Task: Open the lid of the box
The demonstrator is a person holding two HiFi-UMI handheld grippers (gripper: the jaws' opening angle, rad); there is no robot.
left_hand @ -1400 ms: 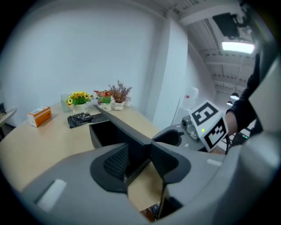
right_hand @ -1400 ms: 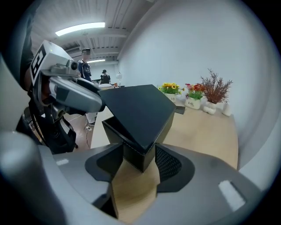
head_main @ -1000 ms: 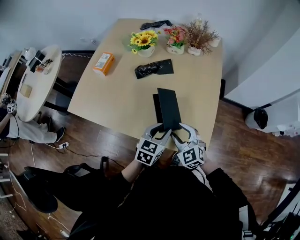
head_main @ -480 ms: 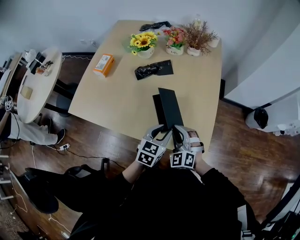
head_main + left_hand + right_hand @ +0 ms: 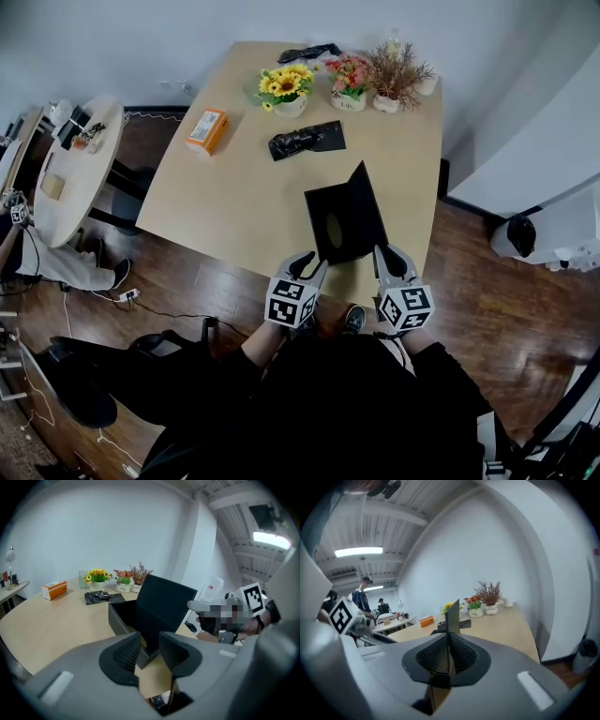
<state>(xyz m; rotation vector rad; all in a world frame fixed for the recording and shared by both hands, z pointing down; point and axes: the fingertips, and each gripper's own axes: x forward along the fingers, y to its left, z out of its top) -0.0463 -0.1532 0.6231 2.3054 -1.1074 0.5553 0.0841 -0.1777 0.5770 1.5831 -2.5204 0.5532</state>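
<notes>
Black box (image 5: 312, 217): sat by the near edge of the worktop (image 5: 234, 202), toward its right corner, base flat on the wood.
Lid (image 5: 366, 217): already raised, standing steeply along the box's right long side. Judged partly open, not yet laid back.
Right tongs (image 5: 387, 256): closing on the lid's near edge. The thin panel ran between the pads, which looked pressed on it.
Left tongs (image 5: 311, 267): narrowly apart at the box's near left corner. The corner sat at the gap and the ribbed pad face showed bare, so no clamp seen.
Step in hand: swing the lid the rest of the way over.
How: keep the pinch on the panel edge and follow the lid's arc rather than pulling straight out. Left tongs should brace the base so it doesn't slide or lift.
Risk: the box was close to the near edge, and the thin panel could slip from the pads.
Around: black bag (image 5: 305, 141) beyond the box at mid-worktop, orange carton (image 5: 207, 127) near the left edge, flower pots (image 5: 349, 82) along the far edge. All well apart from the box.
In the way: nothing obvious. Bare worktop lay to the box's right, where the lid would fall.
Background: round table (image 5: 70, 178) off to the left.
</notes>
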